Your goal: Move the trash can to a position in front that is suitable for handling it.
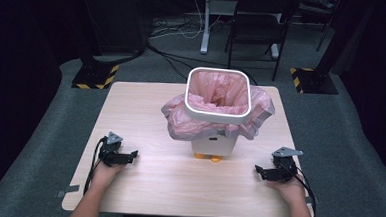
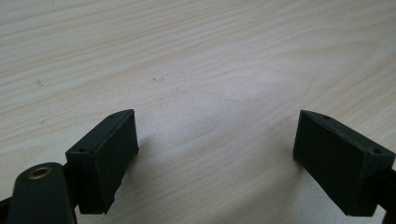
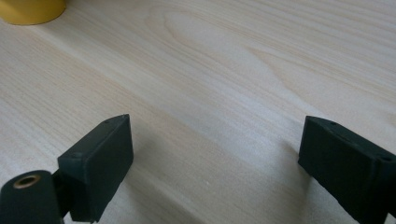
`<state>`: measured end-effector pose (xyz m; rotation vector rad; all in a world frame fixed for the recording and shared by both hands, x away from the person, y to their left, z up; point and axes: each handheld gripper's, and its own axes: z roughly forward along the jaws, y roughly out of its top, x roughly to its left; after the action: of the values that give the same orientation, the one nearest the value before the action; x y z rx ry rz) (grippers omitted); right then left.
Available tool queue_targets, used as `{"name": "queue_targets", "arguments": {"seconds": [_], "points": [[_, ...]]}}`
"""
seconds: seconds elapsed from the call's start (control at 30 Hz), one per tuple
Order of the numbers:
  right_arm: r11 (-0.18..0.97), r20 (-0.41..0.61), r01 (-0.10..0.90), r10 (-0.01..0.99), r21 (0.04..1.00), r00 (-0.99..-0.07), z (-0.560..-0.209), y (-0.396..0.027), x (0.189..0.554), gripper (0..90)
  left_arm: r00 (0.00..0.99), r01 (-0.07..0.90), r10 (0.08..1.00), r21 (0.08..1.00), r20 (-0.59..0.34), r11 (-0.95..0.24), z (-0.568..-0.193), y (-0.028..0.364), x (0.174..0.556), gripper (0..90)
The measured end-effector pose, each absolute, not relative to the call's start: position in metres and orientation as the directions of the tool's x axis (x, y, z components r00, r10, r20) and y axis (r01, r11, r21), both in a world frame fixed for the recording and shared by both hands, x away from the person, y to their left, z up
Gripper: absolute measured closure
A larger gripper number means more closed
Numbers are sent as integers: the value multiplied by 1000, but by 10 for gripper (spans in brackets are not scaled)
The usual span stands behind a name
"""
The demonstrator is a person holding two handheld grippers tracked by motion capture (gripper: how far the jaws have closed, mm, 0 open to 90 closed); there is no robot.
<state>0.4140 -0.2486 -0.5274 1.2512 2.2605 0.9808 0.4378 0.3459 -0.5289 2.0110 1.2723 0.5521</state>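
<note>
A white square bin (image 1: pixel 217 112) lined with a pink bag (image 1: pixel 217 92) stands on orange feet (image 1: pixel 209 157) at the middle of the pale wooden table (image 1: pixel 142 186). My left gripper (image 1: pixel 133 155) rests near the front left, pointing toward the centre, open with bare wood between its black jaws (image 2: pixel 215 140). Near the front right, my right gripper (image 1: pixel 259 171) points inward and is open too, nothing between its jaws (image 3: pixel 215 149). One orange foot (image 3: pixel 28 9) shows at the top left of the right gripper view.
The bag's loose edge (image 1: pixel 180 120) hangs over the bin's sides. Beyond the table are a black chair (image 1: pixel 263 27), a desk leg (image 1: pixel 205 19), floor cables (image 1: pixel 175 32) and yellow-striped stand bases (image 1: pixel 95 76). Grey tape (image 1: pixel 69 189) sticks at the table's front left corner.
</note>
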Motion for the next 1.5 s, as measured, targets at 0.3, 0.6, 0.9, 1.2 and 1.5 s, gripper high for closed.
{"name": "queue_targets", "arguments": {"seconds": [0.3,0.6,0.9,1.2,1.5], "points": [[366,9,586,843,723,-537,-526,-248,408,141,449,605,894,739,-7,-298,-529,345,438,141],[352,5,642,875,682,-484,-516,-250,401,363,460,628,888,704,7,-331,-521,345,434,273],[379,-30,611,864,695,-503,-510,-250,398,391,490,616,872,705,7,-352,-513,346,430,320],[324,8,577,867,749,-498,-499,-253,392,396,520,570,854,756,-30,-321,-496,344,422,323],[307,-16,531,875,790,-483,-485,-251,381,397,514,587,854,758,-77,-285,-486,349,419,365]]}}
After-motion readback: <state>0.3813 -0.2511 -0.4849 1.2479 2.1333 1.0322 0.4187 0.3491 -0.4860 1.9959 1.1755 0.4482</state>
